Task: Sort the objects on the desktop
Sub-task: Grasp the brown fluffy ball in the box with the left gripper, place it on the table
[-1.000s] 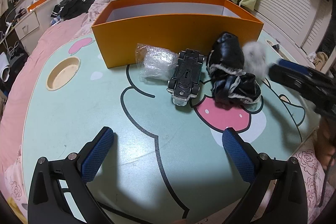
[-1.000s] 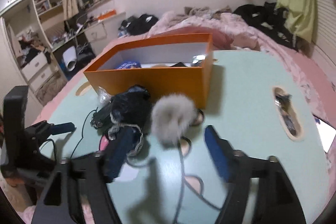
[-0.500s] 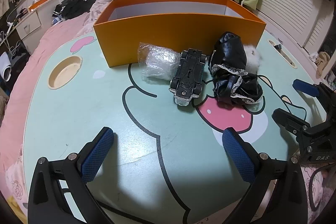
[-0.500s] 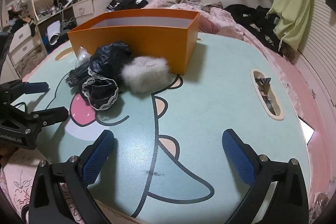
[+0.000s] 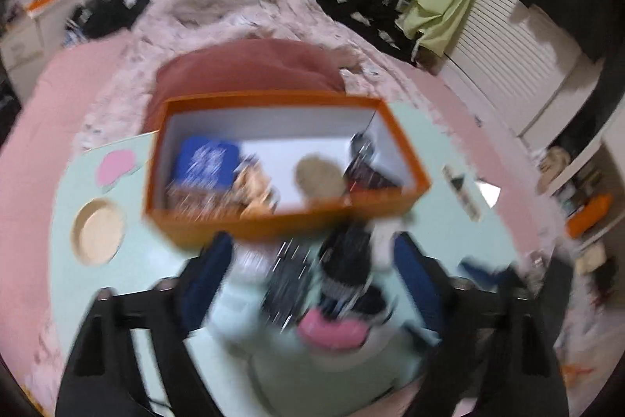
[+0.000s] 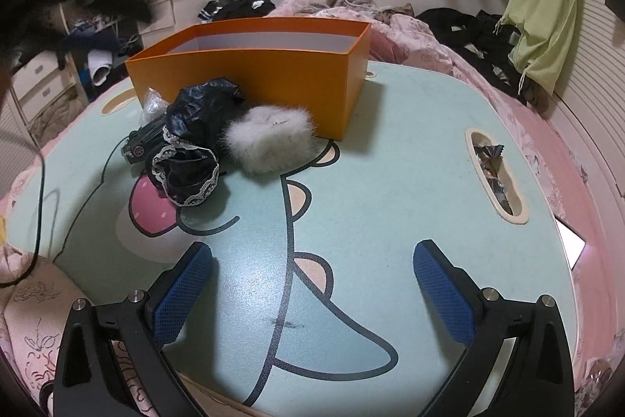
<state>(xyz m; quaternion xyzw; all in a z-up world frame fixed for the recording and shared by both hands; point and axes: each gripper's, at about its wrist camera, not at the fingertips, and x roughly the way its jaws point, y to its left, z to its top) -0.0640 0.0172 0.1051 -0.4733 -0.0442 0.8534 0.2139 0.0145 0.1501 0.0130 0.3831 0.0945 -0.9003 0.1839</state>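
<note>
The left gripper [image 5: 310,272] is riding high over the orange box [image 6: 250,73], its jaws closing with nothing pinched between them; the toy car [image 5: 287,284] and the black lace-trimmed cloth [image 5: 347,272] are only showing through the gap, down on the table [image 6: 390,163]. That view is smearing badly, so detail is hard to call. Looking down into the box, a blue item [image 5: 205,159] is sitting at the left end, a round tan piece [image 5: 318,174] near the middle and something dark at the right; what they are is lost in the blur. The right gripper [image 6: 312,280] is hanging over bare mint tabletop, blue pads spread wide and empty. Ahead of it, the grey fluffy piece [image 6: 271,139] is lying just in front of the box's near corner, touching the black cloth beside it. The car is peeking out left of the cloth, and a clear plastic bundle [image 6: 150,102] is tucked against the box wall.
</note>
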